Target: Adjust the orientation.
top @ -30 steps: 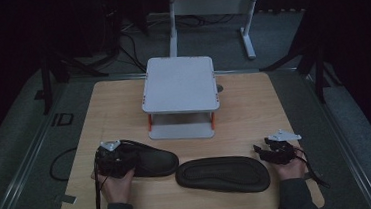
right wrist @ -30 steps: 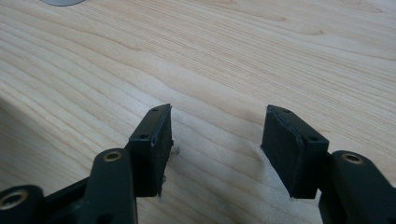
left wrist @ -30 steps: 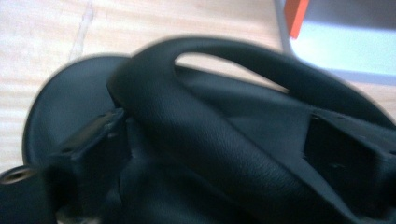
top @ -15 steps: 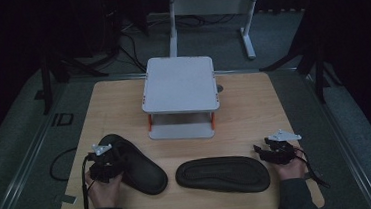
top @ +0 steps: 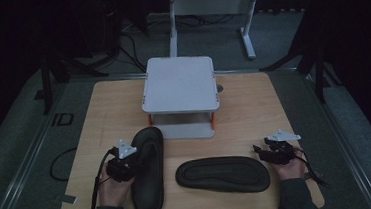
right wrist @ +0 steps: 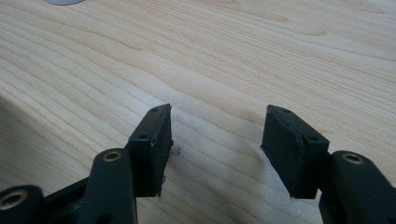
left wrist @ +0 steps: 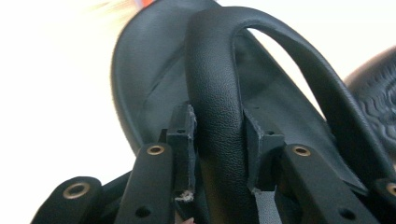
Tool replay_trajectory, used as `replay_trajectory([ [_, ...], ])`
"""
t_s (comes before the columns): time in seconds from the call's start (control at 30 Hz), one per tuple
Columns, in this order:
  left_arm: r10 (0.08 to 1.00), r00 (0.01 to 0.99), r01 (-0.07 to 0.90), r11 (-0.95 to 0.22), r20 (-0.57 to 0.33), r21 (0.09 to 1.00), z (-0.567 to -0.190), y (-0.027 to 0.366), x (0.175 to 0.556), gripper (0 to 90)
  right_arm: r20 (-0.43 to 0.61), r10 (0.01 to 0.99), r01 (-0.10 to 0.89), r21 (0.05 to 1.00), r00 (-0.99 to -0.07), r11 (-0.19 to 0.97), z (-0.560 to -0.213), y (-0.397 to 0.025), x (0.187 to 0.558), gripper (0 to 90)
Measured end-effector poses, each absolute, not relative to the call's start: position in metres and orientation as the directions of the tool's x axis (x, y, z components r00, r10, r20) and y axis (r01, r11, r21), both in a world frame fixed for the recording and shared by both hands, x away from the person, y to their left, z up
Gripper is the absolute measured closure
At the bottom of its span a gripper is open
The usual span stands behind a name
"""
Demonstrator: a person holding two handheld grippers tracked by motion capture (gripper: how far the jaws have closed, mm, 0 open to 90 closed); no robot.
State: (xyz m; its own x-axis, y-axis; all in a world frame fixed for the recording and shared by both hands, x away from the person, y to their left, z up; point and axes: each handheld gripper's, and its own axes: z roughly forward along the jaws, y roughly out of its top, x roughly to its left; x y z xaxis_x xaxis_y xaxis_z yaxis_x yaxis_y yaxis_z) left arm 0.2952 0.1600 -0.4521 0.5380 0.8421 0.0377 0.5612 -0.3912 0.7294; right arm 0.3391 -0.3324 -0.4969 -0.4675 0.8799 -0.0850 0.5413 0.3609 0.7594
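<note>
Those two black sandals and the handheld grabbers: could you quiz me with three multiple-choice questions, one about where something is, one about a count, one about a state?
1. Where does the white stand sit?
A. On the table's far middle
B. At the near left corner
C. On the floor

2. How many black sandals are on the table?
A. One
B. Two
C. Three

3. What is the left gripper doing?
A. Open over bare wood
B. Clamped on a cable
C. Shut on the strap of the left sandal

Answers: 1 A, the stand is beyond both sandals. 2 B, the left sandal and the right sandal. 3 C, the jaws press the strap from both sides, while the right gripper is open over wood.
</note>
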Motion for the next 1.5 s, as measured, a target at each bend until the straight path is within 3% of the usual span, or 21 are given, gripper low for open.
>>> replay_trajectory([
  [0.23,0.795,0.604,0.526,-0.454,0.059,0.719,-0.460,0.151,0.320,69.5,-0.084,0.879,0.541,0.760,-0.468,0.361,-0.497,-0.332,0.339,42.0],
  [0.4,0.834,0.548,0.525,-0.400,0.062,0.751,-0.457,0.151,0.314,53.9,-0.079,0.880,0.539,0.763,-0.469,0.356,-0.496,-0.333,0.338,42.0],
  [0.63,0.847,0.526,0.463,-0.367,0.084,0.807,-0.435,0.147,0.290,47.1,-0.061,0.874,0.526,0.778,-0.482,0.344,-0.487,-0.331,0.330,42.0],
  [0.73,0.813,0.576,0.427,-0.390,0.087,0.816,-0.427,0.130,0.278,44.9,-0.042,0.867,0.513,0.792,-0.497,0.332,-0.478,-0.333,0.322,42.1],
  [1.03,0.721,0.687,0.375,-0.452,0.084,0.809,-0.432,0.071,0.271,42.5,-0.075,0.836,0.493,0.778,-0.543,0.390,-0.466,-0.344,0.288,41.8],
  [1.27,0.698,0.710,0.375,-0.487,0.093,0.789,-0.439,0.040,0.280,44.1,-0.065,0.808,0.475,0.780,-0.585,0.406,-0.468,-0.352,0.258,37.8],
  [1.3,0.700,0.709,0.387,-0.487,0.085,0.783,-0.444,0.030,0.289,45.2,-0.070,0.790,0.460,0.781,-0.609,0.423,-0.467,-0.352,0.248,32.3],
  [1.5,0.699,0.707,0.381,-0.505,0.108,0.774,-0.447,0.018,0.296,45.4,-0.090,0.738,0.408,0.785,-0.669,0.466,-0.471,-0.350,0.227,26.0],
])
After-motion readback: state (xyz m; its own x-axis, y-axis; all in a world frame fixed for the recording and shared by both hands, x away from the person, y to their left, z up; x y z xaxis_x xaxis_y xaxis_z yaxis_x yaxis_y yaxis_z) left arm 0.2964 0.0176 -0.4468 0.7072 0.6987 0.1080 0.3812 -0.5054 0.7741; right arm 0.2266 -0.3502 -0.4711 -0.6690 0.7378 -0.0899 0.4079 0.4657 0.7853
